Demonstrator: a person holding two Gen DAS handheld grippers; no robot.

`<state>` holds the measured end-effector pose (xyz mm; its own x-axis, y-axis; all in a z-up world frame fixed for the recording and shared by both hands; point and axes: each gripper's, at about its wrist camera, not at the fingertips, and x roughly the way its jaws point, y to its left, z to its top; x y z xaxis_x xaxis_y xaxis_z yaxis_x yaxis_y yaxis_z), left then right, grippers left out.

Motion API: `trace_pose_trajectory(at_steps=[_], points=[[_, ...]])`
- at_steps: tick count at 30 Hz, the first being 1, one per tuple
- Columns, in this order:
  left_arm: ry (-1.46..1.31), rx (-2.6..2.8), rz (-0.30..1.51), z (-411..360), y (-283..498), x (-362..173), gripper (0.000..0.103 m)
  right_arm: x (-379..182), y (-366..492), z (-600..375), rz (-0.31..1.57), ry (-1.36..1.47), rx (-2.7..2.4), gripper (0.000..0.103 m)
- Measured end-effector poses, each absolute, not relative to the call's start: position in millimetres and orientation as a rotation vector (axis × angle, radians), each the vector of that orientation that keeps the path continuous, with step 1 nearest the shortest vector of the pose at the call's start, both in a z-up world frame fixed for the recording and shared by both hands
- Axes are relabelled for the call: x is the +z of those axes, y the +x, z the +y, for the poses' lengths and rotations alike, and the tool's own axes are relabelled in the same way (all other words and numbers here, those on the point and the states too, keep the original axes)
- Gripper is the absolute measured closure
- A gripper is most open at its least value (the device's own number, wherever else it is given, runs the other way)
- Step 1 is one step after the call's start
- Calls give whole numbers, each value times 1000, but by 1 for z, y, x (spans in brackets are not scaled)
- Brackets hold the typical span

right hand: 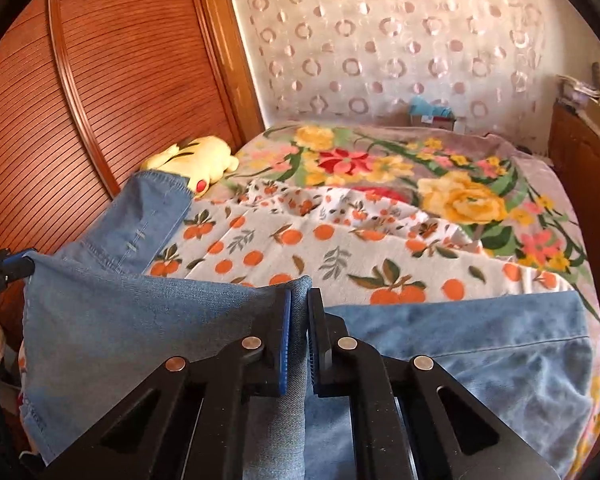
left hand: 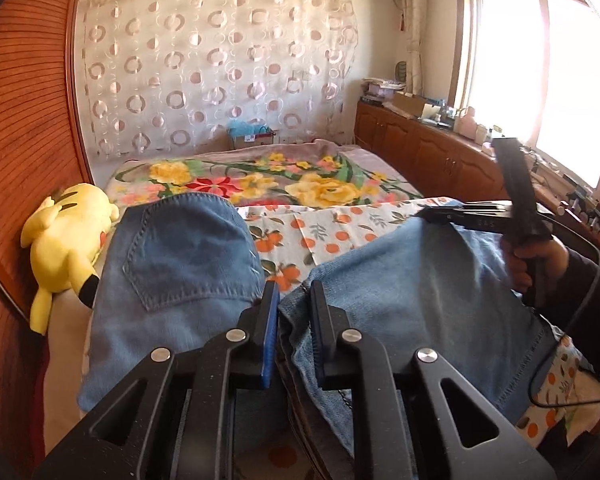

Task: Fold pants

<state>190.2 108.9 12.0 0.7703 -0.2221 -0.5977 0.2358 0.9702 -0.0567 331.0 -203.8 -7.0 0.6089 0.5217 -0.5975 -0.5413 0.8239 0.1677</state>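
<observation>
Blue denim pants (left hand: 188, 256) lie across the bed, with a back pocket showing on the left part. My left gripper (left hand: 294, 292) is shut on a bunched denim edge between its pads. In the same view a hand holds my right gripper (left hand: 428, 214) at the right, its tips at another edge of the pants. In the right wrist view my right gripper (right hand: 300, 300) is shut on a thin fold of the pants (right hand: 140, 320). The cloth hangs stretched leftwards to my left gripper (right hand: 18, 266), which holds the far corner. More denim lies flat at the lower right.
A yellow plush toy (left hand: 66, 240) lies against the slatted wooden door (left hand: 28, 120) on the left. Beneath the pants is an orange-print sheet (left hand: 324, 232), with a floral blanket (left hand: 260, 184) beyond it. Wooden cabinets (left hand: 420, 144) line the window side. A black cable (left hand: 572, 320) hangs from the right hand.
</observation>
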Motion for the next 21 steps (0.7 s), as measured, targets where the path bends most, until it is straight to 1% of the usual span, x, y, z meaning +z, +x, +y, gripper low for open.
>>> trace_pose_trajectory(at_steps=[4, 8, 9, 10, 11, 13, 15, 17, 19, 20, 21], points=[[64, -182, 689, 107, 212, -2, 87, -15, 334, -199, 706, -40, 602, 96], [106, -155, 713, 102, 218, -11, 86, -14, 333, -194, 738, -61, 590, 95], [102, -159, 713, 103, 217, -11, 86, -14, 332, -194, 745, -64, 587, 94], [97, -159, 713, 103, 216, -11, 84, -10, 333, -194, 750, -66, 581, 90], [91, -156, 714, 104, 216, -9, 83, -6, 331, -197, 751, -69, 572, 90], [78, -162, 706, 103, 216, -4, 75, 1, 324, -202, 741, -71, 564, 89], [69, -175, 683, 100, 214, 3, 61, 6, 317, -211, 732, -67, 555, 89], [65, -193, 663, 93, 214, 9, 54, 9, 306, -219, 725, -70, 537, 88], [66, -216, 651, 83, 217, 15, 51, 10, 292, -226, 715, -80, 522, 86], [66, -229, 648, 78, 219, 17, 44, 10, 285, -230, 711, -85, 509, 84], [63, -247, 642, 70, 223, 19, 35, 10, 277, -235, 709, -87, 495, 80]])
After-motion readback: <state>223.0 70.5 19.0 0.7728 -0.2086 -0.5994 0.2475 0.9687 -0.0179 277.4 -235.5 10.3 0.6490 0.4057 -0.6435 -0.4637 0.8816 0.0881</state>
